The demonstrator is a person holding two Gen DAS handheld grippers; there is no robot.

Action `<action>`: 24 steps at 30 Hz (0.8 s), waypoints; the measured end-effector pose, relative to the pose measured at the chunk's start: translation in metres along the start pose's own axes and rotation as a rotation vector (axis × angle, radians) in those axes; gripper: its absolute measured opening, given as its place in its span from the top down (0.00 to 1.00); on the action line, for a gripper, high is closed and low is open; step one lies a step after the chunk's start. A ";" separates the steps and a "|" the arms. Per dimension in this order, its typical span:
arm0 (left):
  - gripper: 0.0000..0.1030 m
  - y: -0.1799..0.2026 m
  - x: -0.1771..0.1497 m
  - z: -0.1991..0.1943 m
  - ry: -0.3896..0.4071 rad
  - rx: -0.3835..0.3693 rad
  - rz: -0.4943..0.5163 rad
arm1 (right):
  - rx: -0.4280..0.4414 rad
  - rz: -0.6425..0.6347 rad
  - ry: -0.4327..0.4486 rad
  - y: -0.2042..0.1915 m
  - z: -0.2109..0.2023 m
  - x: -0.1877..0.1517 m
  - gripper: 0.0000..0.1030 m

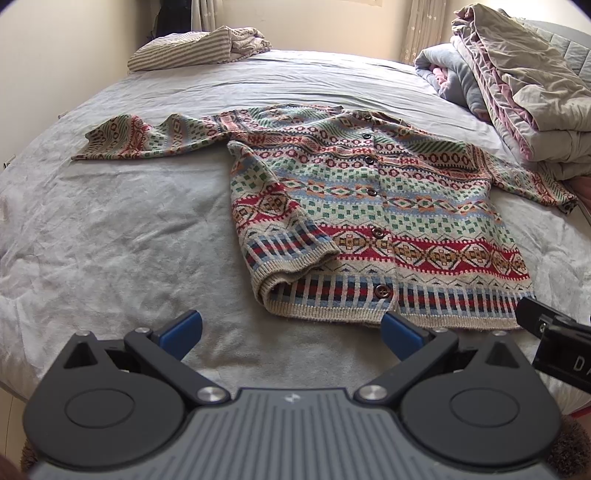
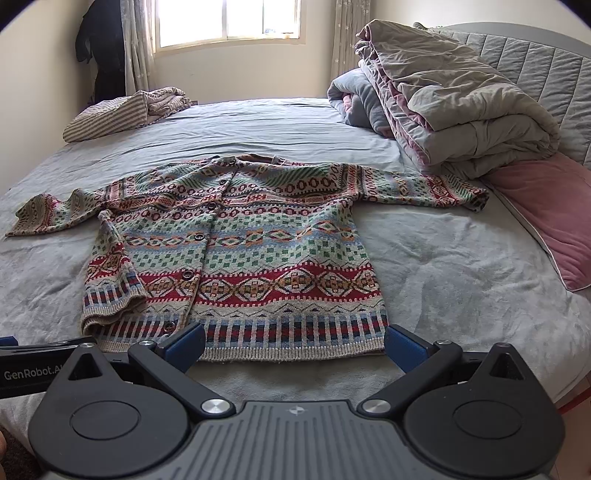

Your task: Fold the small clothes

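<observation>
Lying buttoned and flat on the bed (image 2: pixel 443 258), the knitted cardigan (image 2: pixel 236 251), judged soft, floppy and stretchy, is best pinched at its ribbed hem corners by the left gripper (image 1: pixel 291 334) and right gripper (image 2: pixel 295 349), both spread wide and empty.

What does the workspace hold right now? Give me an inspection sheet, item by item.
Surface: grey bed sheet, wrinkled.
Job's things: patterned cardigan laid flat, buttoned, sleeves spread; one lower corner folded over.
Clutter: folded duvet, pink pillow, striped pillow.
Grippers: left gripper and right gripper both open, empty, near the hem.
Cables: nothing seen.
Surroundings: window, curtains, padded headboard.
</observation>
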State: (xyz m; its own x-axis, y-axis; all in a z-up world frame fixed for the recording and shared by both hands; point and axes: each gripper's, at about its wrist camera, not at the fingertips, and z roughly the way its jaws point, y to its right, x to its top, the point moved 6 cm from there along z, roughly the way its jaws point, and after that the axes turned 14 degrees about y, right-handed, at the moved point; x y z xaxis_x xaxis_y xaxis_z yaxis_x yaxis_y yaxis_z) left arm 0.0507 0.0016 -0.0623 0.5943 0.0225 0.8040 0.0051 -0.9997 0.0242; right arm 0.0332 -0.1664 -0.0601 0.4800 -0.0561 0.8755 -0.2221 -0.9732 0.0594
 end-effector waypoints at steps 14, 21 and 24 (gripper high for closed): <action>0.01 0.000 0.000 0.000 0.000 0.001 0.000 | 0.008 -0.003 -0.001 -0.003 0.000 0.000 0.00; 0.01 0.000 0.000 0.000 -0.001 0.000 0.002 | 0.007 -0.004 0.000 -0.002 0.000 0.000 0.00; 0.01 -0.001 -0.001 0.001 -0.002 0.001 0.003 | 0.004 -0.001 -0.001 -0.001 0.000 0.000 0.00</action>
State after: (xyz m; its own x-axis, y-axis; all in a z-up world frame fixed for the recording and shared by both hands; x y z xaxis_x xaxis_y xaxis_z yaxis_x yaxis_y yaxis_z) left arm 0.0507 0.0023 -0.0636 0.5956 0.0196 0.8030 0.0043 -0.9998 0.0212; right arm 0.0339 -0.1657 -0.0601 0.4812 -0.0557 0.8748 -0.2187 -0.9741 0.0582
